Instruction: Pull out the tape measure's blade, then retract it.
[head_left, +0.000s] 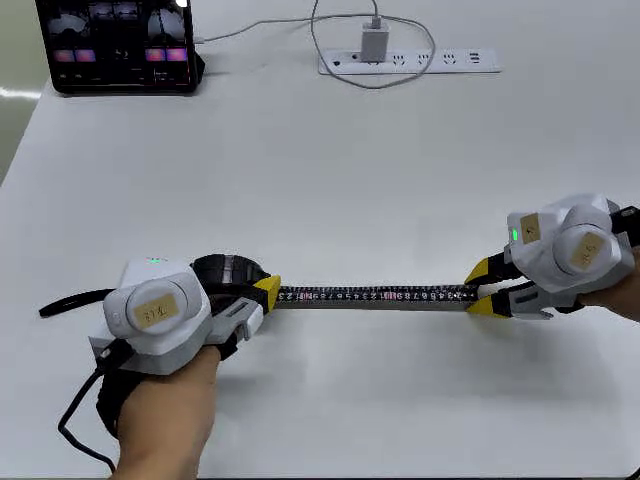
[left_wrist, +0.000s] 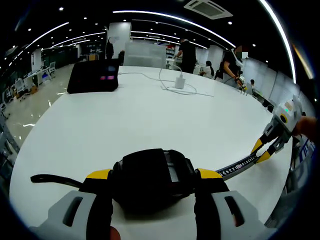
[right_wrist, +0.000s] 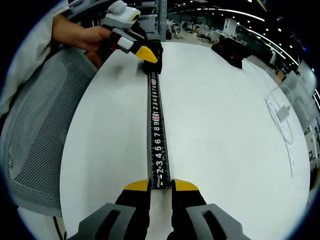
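Observation:
The black tape measure case lies on the white table at the front left, and my left gripper is shut on it. In the left gripper view the case sits between the yellow-tipped jaws of that gripper, with its black wrist strap trailing left. The numbered blade is drawn out flat along the table toward the right. My right gripper is shut on the blade's end. In the right gripper view the blade runs from that gripper up to the case.
A dark tablet stands at the back left. A white power strip with a charger and looped cable lies at the back middle. A grey mesh chair stands beside the table's edge. People stand in the far background.

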